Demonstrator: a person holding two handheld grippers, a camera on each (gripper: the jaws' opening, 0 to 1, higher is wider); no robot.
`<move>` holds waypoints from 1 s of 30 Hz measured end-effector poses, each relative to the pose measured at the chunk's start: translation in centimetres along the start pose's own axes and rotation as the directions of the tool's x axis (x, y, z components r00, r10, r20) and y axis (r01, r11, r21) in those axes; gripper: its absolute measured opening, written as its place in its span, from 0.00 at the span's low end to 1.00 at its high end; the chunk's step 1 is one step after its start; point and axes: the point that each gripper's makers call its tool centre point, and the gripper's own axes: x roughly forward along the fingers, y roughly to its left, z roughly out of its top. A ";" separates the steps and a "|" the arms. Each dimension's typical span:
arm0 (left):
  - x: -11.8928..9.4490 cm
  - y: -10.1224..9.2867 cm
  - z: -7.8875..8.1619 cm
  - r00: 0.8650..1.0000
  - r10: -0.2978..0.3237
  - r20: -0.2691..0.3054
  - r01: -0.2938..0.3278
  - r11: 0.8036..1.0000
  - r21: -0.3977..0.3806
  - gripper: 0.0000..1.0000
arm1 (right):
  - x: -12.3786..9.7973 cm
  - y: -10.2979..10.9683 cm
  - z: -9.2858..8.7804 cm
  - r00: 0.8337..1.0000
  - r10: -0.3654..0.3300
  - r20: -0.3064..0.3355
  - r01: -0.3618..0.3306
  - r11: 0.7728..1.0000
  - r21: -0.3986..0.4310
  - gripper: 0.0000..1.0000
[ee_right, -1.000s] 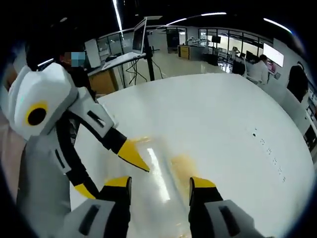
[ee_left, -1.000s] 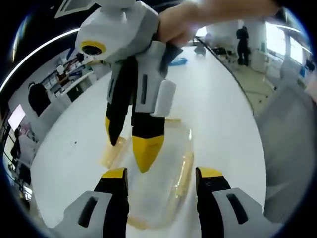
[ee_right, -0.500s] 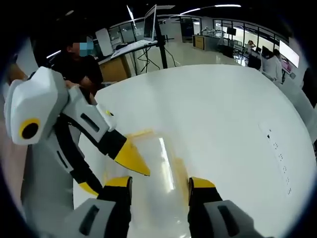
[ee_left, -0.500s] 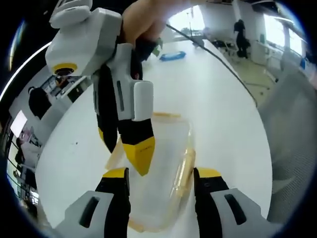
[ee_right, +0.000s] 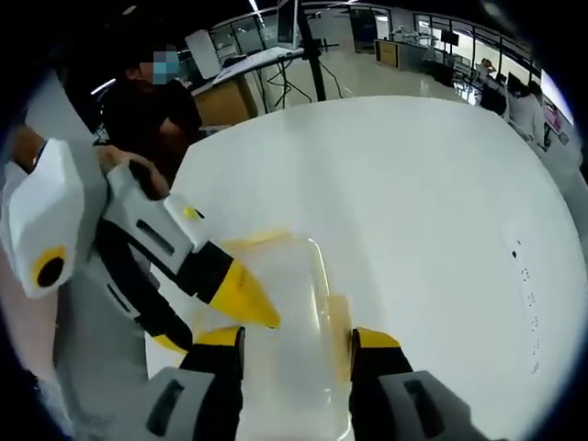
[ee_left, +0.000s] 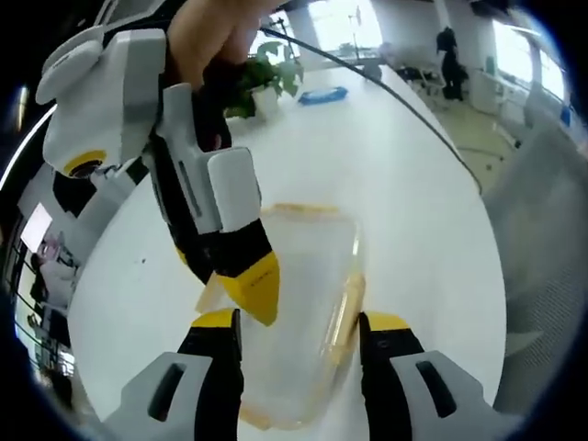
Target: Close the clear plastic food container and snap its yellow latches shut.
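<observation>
On the white table (ee_left: 404, 156), the clear container (ee_left: 294, 303) is sitting w/ its lid apparently down flat; in the left gripper view a yellow latch (ee_left: 344, 308) is running along its right edge, another yellow strip (ee_left: 299, 210) along the far edge. Can't tell whether any latch is snapped yet; judging by the grippers crowding it, latching is prob. what's left.

Left gripper (ee_left: 299, 331) is pointing down over the near end of the container, jaws standing apart, nothing between them but the lid below. Right gripper (ee_left: 248, 289) is coming into that view from upper left, a hand (ee_left: 216, 28) on its grip, yellow tips angling onto the container's left side; its jaws look close together there.

In the right gripper view, right gripper (ee_right: 296, 344) is hanging over the container (ee_right: 280, 331), jaws apart, while the left gripper (ee_right: 241, 299) is reaching in from the left, tip touching or just over the lid.
</observation>
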 end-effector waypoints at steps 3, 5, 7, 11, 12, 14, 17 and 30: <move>0.0 0.0 0.0 1.000 -0.001 0.000 0.001 1.000 -0.004 0.49 | 0.0 0.0 0.0 0.999 0.004 -0.038 -0.004 1.000 0.007 0.43; 0.0 0.0 0.0 1.000 -0.001 -0.002 0.001 1.000 -0.006 0.49 | 0.1 -0.1 -0.1 0.999 0.014 -0.049 -0.013 1.000 0.012 0.43; 0.0 0.0 0.0 1.000 -0.001 -0.004 0.001 1.000 -0.006 0.48 | 0.1 -0.1 -0.1 0.998 0.017 -0.066 -0.016 1.000 0.004 0.43; 0.0 0.0 -0.1 1.000 -0.001 0.000 0.001 1.000 -0.009 0.48 | 0.1 -0.1 -0.2 0.995 0.021 -0.097 -0.020 1.000 0.010 0.42; 0.0 0.0 -0.1 1.000 -0.002 -0.001 0.002 1.000 -0.009 0.48 | 0.1 -0.1 -0.1 0.994 0.024 -0.107 -0.023 1.000 0.011 0.42; 0.1 0.1 -0.1 1.000 -0.004 -0.005 0.004 1.000 -0.010 0.48 | 0.2 -0.1 -0.1 0.991 0.030 -0.134 -0.029 0.999 0.014 0.42; 0.1 0.1 -0.1 1.000 -0.002 -0.010 0.002 1.000 -0.011 0.48 | 0.3 -0.1 -0.1 0.986 0.051 -0.160 -0.049 0.999 0.016 0.42; 0.1 0.0 -0.1 1.000 -0.003 -0.008 0.003 1.000 -0.028 0.47 | 0.6 0.3 -0.4 0.964 0.157 -0.214 -0.152 0.988 0.038 0.38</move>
